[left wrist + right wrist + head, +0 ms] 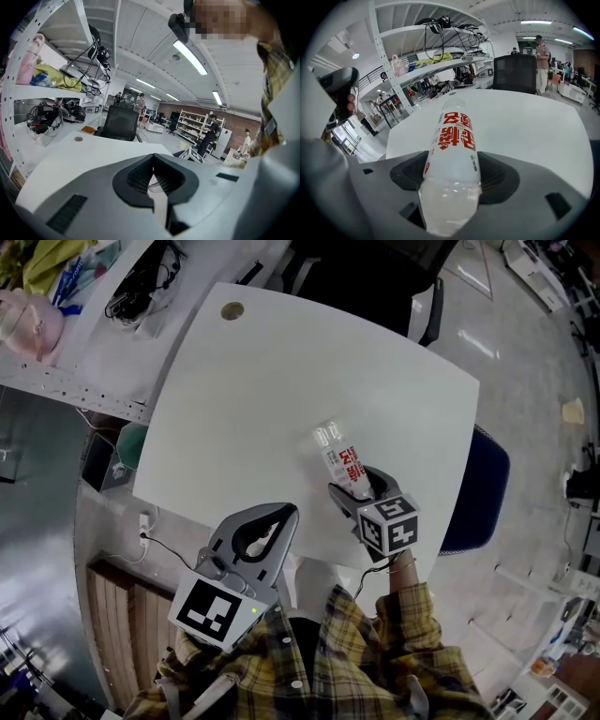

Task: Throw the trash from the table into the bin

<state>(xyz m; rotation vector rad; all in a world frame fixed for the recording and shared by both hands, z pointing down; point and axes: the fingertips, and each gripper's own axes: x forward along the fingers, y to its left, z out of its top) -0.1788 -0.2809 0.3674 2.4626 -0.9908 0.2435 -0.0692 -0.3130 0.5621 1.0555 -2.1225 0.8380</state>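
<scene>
A clear plastic bottle (337, 457) with a white label and red print lies just above the white table (281, 390), near its front right part. My right gripper (360, 491) is shut on the bottle's base end. In the right gripper view the bottle (453, 140) runs straight out between the jaws, cap end pointing away. My left gripper (284, 515) hangs at the table's front edge, shut with nothing in it. In the left gripper view its fingertips (153, 156) meet over the tabletop. No bin is plainly in view.
A blue chair (487, 493) stands at the table's right side and a black office chair (375, 277) at its far side. A shelf with cables and bags (84, 296) runs along the far left. A green round object (131, 444) sits below the table's left edge.
</scene>
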